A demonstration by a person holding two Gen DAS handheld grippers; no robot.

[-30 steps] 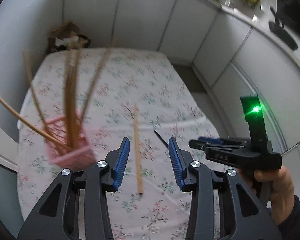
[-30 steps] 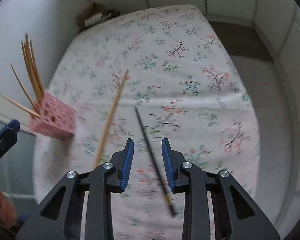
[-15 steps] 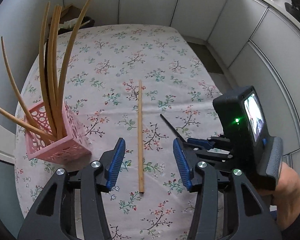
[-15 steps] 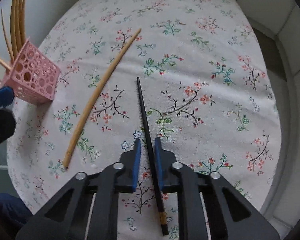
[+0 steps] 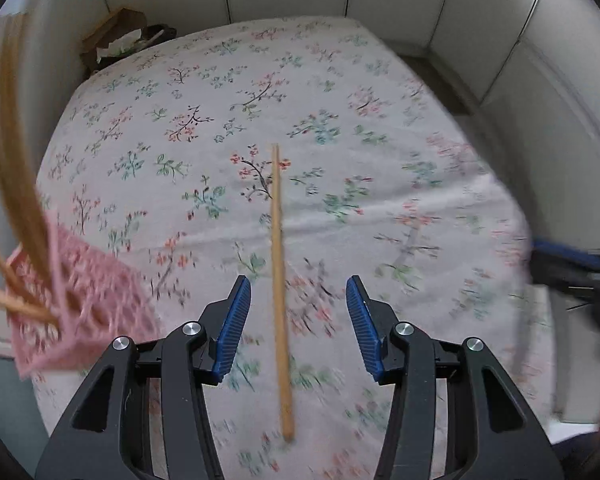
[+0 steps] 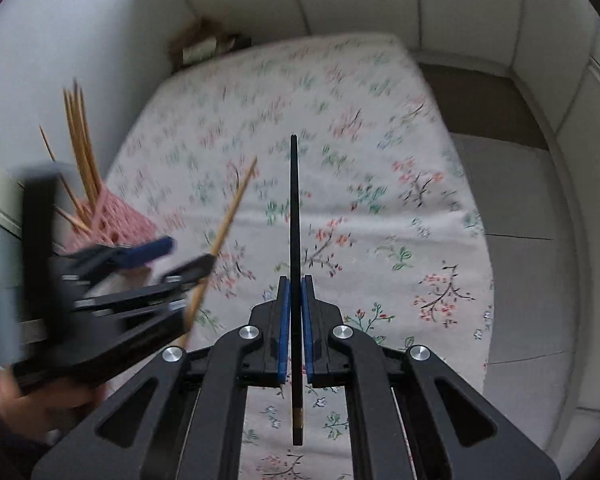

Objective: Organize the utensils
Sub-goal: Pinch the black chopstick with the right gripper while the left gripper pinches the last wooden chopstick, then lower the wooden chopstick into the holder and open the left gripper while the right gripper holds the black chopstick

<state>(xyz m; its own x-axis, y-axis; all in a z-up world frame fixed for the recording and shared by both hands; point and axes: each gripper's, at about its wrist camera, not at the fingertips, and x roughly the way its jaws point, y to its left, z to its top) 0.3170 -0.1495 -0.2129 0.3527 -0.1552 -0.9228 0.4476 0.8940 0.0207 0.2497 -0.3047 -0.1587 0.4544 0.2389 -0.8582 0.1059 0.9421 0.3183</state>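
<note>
The right tool (image 6: 295, 312) is clamped on the black chopstick (image 6: 294, 208), lifted clear of the flowered bench (image 5: 340, 92), and could let it swivel and miss the pink basket (image 6: 112, 224), while the left tool (image 5: 298, 320), standing apart, straddles the wooden chopstick (image 5: 278, 264) lying flat and may roll it.

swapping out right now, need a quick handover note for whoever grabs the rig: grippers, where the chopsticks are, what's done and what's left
Right gripper: shut on the black chopstick, which looks lifted clear of the floral cloth.
Left gripper: open, straddling the bamboo chopstick, which lies flat on the cloth; pads not pressing on it.
Pink basket: at the cloth's left edge, already holding several bamboo chopsticks.
Done: most chopsticks are in the basket; the black one is gripped.
Left: close on the bamboo chopstick, then put both in the basket.
</note>
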